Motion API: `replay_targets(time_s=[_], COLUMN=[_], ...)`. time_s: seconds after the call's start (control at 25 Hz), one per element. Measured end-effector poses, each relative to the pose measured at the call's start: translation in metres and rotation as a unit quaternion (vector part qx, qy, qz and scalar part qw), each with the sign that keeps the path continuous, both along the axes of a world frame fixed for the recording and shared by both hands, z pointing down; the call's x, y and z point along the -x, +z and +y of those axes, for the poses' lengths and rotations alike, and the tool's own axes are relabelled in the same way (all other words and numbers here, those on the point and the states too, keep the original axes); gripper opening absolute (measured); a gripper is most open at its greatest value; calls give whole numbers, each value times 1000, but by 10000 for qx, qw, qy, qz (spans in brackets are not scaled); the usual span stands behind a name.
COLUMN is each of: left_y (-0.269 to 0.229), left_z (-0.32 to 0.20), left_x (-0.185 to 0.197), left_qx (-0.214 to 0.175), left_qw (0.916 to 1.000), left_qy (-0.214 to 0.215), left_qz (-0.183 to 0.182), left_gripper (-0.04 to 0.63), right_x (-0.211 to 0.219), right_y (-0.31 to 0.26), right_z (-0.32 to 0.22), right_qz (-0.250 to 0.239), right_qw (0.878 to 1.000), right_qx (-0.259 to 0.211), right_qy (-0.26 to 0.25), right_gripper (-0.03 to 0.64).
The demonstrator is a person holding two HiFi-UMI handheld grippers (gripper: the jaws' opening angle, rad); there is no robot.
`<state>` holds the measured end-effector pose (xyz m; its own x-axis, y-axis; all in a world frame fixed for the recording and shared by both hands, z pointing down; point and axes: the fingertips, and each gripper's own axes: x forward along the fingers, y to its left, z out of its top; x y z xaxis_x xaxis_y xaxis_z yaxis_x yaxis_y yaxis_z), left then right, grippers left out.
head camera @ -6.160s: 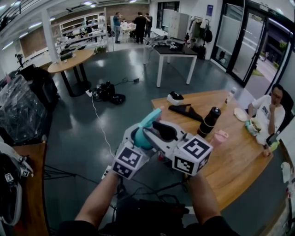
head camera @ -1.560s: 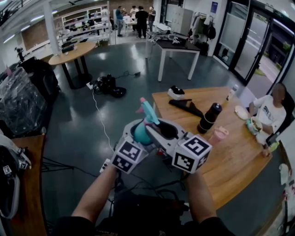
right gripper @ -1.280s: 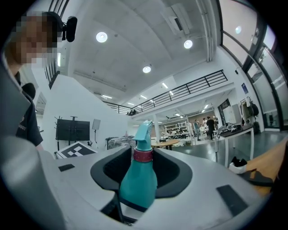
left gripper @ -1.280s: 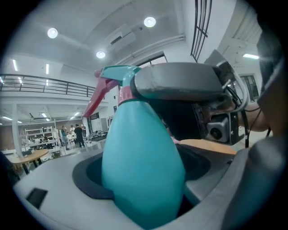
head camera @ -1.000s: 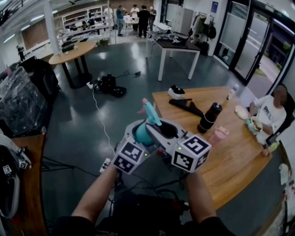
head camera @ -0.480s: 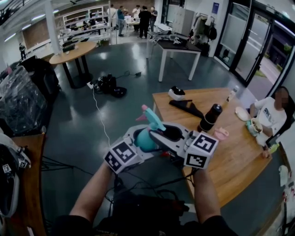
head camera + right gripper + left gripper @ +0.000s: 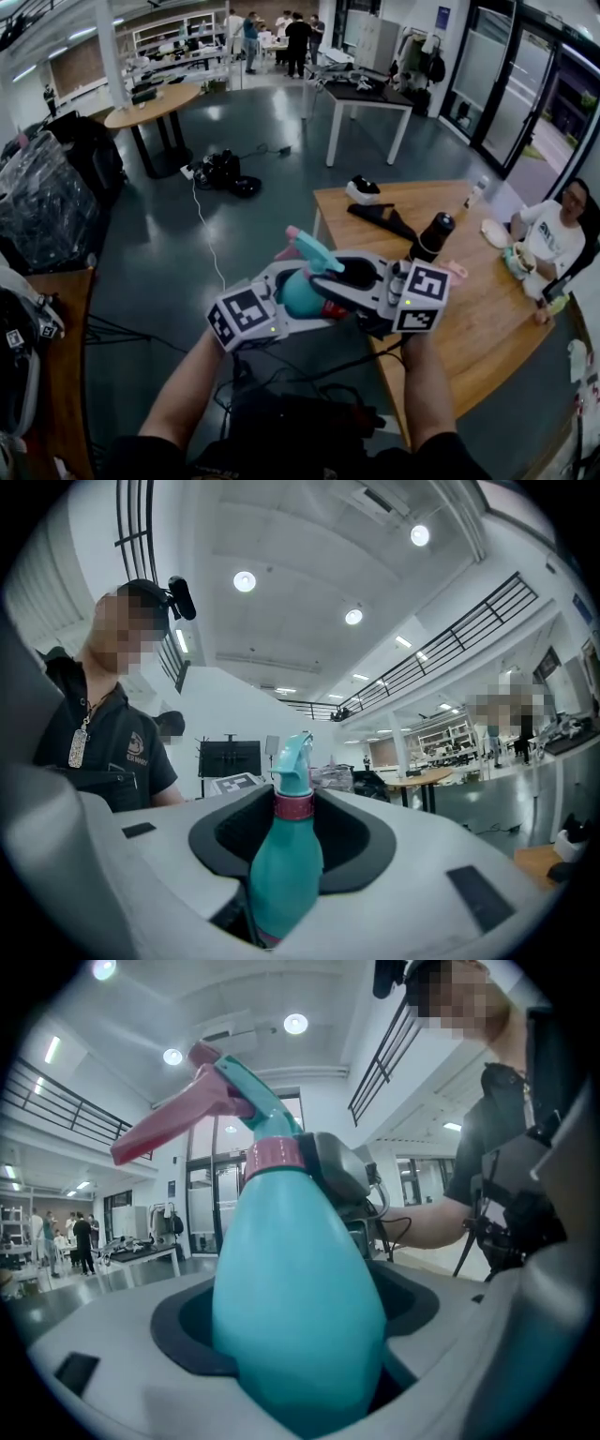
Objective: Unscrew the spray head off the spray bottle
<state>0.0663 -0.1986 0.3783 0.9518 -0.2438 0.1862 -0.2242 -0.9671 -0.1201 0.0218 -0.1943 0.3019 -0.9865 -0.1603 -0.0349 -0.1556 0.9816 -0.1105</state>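
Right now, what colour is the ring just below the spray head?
The ring is pink, atop the teal spray bottle; clearest in the left gripper view.

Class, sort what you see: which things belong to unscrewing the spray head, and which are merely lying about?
Job: spray bottle, spray head, left tongs holding the bottle, right tongs at its collar.
Lying about: black flask, dark pouch and small bottle on the wooden table; white cable on the floor.
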Motion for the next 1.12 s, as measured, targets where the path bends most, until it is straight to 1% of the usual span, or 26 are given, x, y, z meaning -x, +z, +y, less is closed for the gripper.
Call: replay_targets(time_s=[0.12, 0.32, 0.44, 0.6, 0.84, 1.12], left_y=[-1, 2, 5, 14, 20, 23], left_z=[-6, -28, -42, -60, -67, -70], left_x=[2, 10, 14, 22, 22, 24], left_qx=[-12, 2, -50, -115, -111, -237], left_qw=[9998, 9969, 9922, 9830, 9751, 9684], left_qy=[-175, -776, -1241, -1829, -2208, -2460], left_qz=[59, 131, 65, -65, -178, -347], left_gripper=[422, 422, 422, 422, 422, 422], right_x=[2, -2, -8, -3, 0, 8], right_y=[0, 4, 6, 12, 13, 15], right_z=[-3, -15, -22, -32, -40, -46], right_qz=[-55, -112, -81, -18, -29, 66], right_qw=[9998, 9973, 9929, 9849, 9744, 9688], right_qx=[11, 96, 87, 127, 180, 268], right_qy=[198, 726, 1181, 1729, 2243, 2463], right_gripper=[146, 149, 149, 149, 150, 150])
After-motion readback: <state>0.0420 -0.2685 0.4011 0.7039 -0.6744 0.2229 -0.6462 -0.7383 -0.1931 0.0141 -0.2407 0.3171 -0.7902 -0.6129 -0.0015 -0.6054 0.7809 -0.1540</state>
